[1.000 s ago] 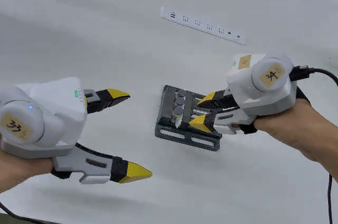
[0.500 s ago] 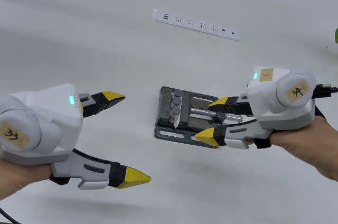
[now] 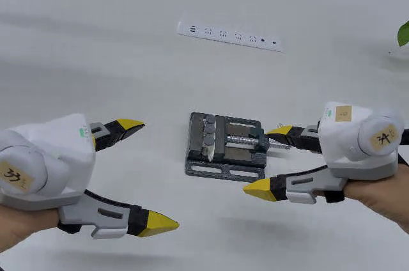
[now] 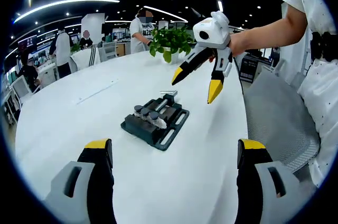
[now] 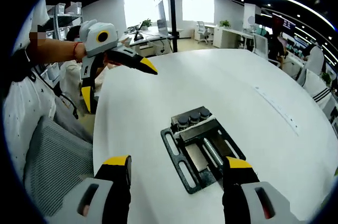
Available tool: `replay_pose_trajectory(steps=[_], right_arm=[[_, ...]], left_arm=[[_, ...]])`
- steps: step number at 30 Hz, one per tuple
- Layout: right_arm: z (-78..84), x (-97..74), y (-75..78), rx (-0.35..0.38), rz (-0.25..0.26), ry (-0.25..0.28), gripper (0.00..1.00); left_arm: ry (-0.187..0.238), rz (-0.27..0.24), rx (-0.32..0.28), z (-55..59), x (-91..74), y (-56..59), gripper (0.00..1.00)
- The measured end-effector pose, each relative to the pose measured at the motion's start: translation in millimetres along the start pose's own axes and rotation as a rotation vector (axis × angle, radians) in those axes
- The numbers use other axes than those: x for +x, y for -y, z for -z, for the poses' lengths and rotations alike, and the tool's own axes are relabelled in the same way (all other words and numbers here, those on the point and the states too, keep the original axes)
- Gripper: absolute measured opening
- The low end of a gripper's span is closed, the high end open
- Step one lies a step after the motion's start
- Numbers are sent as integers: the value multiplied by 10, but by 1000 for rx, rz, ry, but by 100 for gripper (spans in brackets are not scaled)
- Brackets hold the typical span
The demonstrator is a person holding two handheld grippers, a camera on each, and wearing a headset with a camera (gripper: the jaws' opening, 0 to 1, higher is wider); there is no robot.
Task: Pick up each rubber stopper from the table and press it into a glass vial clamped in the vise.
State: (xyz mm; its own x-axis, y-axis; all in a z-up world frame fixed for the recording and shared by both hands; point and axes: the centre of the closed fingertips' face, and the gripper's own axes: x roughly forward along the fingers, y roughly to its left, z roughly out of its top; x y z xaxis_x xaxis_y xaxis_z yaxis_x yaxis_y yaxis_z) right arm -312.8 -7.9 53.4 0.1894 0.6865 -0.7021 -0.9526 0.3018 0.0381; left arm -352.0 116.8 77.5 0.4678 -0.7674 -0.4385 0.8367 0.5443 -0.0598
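Three vials [image 3: 209, 128] in vise [image 3: 223, 169] | between left tongs [image 3: 158, 174], right tongs [image 3: 261, 160] | both spread

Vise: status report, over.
Left hand-held gripper open, empty, left of vise. Right hand-held gripper open, empty, right of vise. Three grey-topped vials clamped. Power strip far behind, clear of work.

My white table [image 3: 96, 41] sits in an open office — dark ceiling, strip lights [image 4: 68, 3], bright windows [image 5: 153, 5], a potted plant [image 4: 169, 42], grey mesh chair [image 5: 47, 166].
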Motion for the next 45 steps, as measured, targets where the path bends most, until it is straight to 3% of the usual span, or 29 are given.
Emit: replay_pose_trajectory(steps=[11,18,27,45], right_arm=[[107,-103,-1,12,17,69,84],[164,-148,-40,14,19,83,92],[166,-184,-18,21,33,98,92],[143,-183,-18,11,34,110,91]], left_arm=[[-20,4,6,57,34,-29,99],[-34,5,6,107,47,-37,99],[-46,1,-1,164,40,-41,99],[-44,-10,-9,159,16,-36,99]])
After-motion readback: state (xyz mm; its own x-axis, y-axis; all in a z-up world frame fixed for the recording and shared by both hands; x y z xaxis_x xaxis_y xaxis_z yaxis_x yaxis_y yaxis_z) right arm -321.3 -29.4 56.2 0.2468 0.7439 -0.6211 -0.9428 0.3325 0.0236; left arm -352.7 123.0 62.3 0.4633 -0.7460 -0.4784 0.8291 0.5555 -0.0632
